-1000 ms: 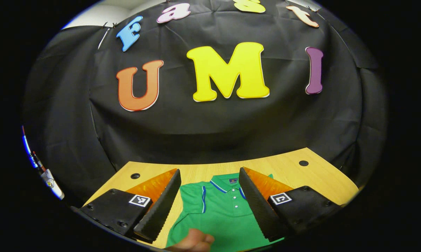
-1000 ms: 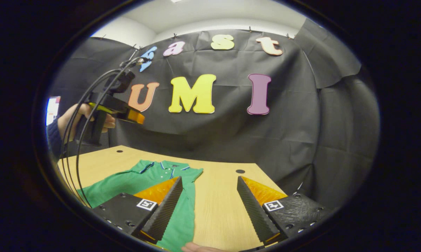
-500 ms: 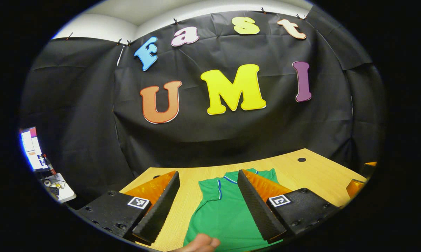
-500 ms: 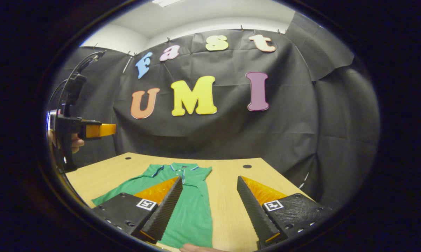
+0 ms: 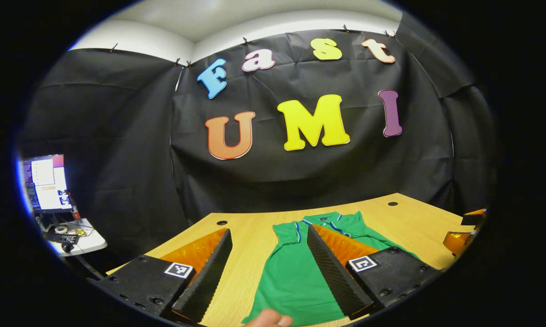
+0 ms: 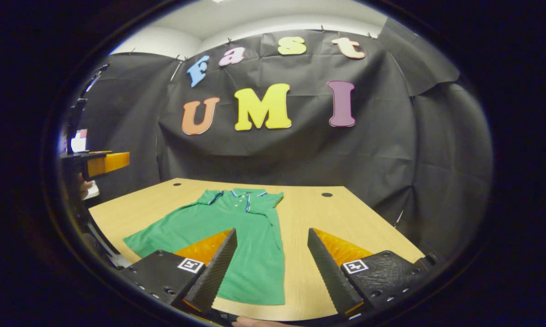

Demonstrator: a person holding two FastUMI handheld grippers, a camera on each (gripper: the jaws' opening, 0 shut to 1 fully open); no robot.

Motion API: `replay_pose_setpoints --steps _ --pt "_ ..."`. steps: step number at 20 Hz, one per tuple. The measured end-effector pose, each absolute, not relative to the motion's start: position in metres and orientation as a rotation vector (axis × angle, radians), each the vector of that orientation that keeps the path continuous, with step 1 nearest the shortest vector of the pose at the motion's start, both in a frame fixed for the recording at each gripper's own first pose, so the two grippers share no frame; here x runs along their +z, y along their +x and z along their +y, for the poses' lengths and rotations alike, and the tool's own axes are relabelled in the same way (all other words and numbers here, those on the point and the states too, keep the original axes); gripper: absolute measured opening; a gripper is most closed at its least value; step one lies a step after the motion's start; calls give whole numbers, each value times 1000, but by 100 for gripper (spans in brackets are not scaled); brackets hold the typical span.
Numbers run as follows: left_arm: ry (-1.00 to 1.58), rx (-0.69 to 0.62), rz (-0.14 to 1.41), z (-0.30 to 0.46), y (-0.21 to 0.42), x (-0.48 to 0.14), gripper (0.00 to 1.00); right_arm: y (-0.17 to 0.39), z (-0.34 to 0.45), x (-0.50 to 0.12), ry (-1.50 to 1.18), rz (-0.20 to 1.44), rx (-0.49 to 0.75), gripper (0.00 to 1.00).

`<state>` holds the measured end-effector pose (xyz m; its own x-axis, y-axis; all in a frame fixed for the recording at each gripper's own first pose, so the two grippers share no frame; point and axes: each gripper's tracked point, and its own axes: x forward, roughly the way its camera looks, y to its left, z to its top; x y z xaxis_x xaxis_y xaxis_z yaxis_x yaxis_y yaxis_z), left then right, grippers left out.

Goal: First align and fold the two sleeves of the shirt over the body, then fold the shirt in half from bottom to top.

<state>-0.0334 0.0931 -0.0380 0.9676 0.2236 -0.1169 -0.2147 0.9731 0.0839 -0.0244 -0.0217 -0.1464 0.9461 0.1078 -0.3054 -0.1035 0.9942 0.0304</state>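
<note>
While both tools gape, shirt [image 6: 250,231] lies flat on table [image 6: 318,218] below.

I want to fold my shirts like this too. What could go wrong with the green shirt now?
The green shirt lies close to the near edge of the wooden table, so a tug could drag it off. The left gripper and right gripper are both open above it, so a pinch might catch two layers or miss.

Green shirt [image 6: 236,236] flat on table [image 6: 327,227] (collar far), right claw [image 6: 268,268] agape above
</note>
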Motion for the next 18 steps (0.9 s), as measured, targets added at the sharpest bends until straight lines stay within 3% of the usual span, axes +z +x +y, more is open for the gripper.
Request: replay_pose_setpoints --steps 8,14,18 --pt "78 194 202 103 -54 -97 100 -34 -22 -155 -28 297 89 96" --pt "40 129 259 87 -46 -161 100 -35 -20 -195 -60 363 75 95" --pt "-63 144 397 93 -48 -213 100 -39 -15 -219 -56 415 91 95"
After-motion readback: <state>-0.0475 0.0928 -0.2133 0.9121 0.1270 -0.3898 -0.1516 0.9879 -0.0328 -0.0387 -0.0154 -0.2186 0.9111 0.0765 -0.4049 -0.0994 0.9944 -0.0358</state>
